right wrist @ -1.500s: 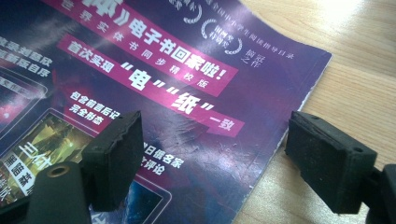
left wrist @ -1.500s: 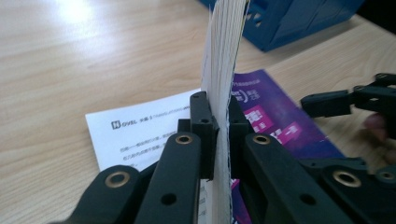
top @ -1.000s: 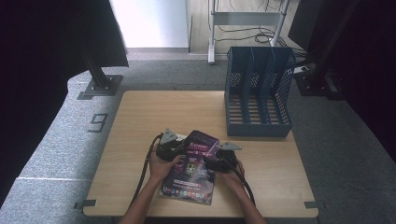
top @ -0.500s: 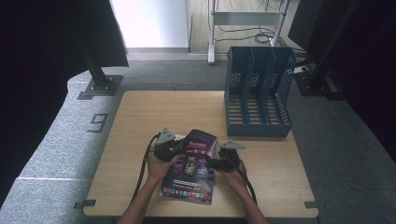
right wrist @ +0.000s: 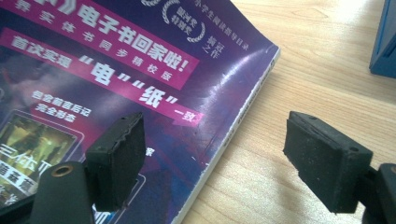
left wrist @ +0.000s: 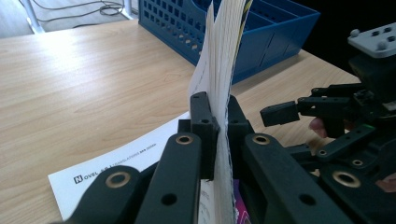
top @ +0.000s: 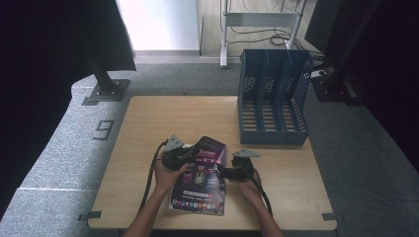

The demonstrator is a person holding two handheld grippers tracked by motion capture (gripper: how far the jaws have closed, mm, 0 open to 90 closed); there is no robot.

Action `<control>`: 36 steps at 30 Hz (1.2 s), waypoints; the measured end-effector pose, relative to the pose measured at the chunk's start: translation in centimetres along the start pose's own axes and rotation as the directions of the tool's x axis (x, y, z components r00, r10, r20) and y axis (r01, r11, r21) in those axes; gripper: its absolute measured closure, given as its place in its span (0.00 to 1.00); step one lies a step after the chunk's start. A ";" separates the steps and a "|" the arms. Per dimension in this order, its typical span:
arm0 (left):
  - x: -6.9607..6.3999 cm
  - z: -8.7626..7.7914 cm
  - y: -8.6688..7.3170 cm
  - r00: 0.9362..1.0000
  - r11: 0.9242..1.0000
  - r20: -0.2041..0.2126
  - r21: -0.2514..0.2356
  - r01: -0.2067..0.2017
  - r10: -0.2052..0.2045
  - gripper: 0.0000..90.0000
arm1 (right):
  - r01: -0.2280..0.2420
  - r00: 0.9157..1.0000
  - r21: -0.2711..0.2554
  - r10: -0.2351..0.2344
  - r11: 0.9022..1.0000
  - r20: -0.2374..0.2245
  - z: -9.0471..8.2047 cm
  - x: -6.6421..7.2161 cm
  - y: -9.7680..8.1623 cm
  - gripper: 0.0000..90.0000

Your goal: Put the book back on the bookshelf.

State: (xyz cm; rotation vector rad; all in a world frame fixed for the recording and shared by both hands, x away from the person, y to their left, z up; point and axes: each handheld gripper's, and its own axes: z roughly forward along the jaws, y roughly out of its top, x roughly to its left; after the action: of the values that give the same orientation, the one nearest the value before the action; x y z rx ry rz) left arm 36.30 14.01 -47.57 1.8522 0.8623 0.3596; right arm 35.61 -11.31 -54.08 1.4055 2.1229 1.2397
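Observation:
A purple magazine (top: 200,185) lies near the table's front edge, its far left part raised. My left gripper (top: 191,152) is shut on that raised edge; in the left gripper view its jaws (left wrist: 215,114) pinch the white pages (left wrist: 219,56), which stand up on edge. My right gripper (top: 226,173) is open at the magazine's right side. In the right gripper view its pads (right wrist: 229,158) straddle the magazine's (right wrist: 116,60) spine edge, one pad over the cover and one over bare wood, pressing on nothing. The right gripper (left wrist: 303,123) also appears in the left gripper view, close by.
A blue mesh file rack (top: 272,98) with three slots stands at the table's back right; its wall shows as the blue rack (left wrist: 275,32) just beyond the pages. The wooden table (top: 148,118) is bare to the left and back. A person's hands (top: 165,175) hold both grippers.

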 end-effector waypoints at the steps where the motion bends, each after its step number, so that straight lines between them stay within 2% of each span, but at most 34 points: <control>1: -0.1 -0.1 0.1 1.000 1.000 0.003 -0.004 -0.005 0.005 0.97 | -0.006 1.000 0.000 0.006 1.000 -0.003 0.0 -0.1 0.0 0.23; 10: -0.6 -0.7 0.6 1.000 0.999 0.015 -0.032 -0.027 0.027 0.97 | -0.001 1.000 -0.032 0.001 0.999 -0.021 -0.5 0.0 0.3 0.22; 24: -1.3 -1.3 1.3 0.998 0.997 0.029 -0.053 -0.048 0.049 0.97 | -0.007 0.999 -0.025 0.006 1.000 -0.048 -0.6 -0.1 0.6 0.21; 31: -2.1 -2.0 1.9 0.996 0.994 0.048 -0.077 -0.075 0.079 0.97 | -0.006 0.998 -0.042 0.003 0.999 -0.066 -0.8 -0.2 0.7 0.20; 36: -2.6 -2.3 2.3 0.993 0.991 0.061 -0.089 -0.096 0.102 0.97 | -0.020 0.995 -0.055 0.015 0.998 -0.098 -1.0 -0.3 0.8 0.19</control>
State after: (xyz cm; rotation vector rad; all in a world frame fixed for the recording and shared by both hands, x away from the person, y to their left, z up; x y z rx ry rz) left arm 34.01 13.17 -44.18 1.8203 0.7012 0.3895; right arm 35.56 -11.92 -52.88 1.3689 2.1250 1.3906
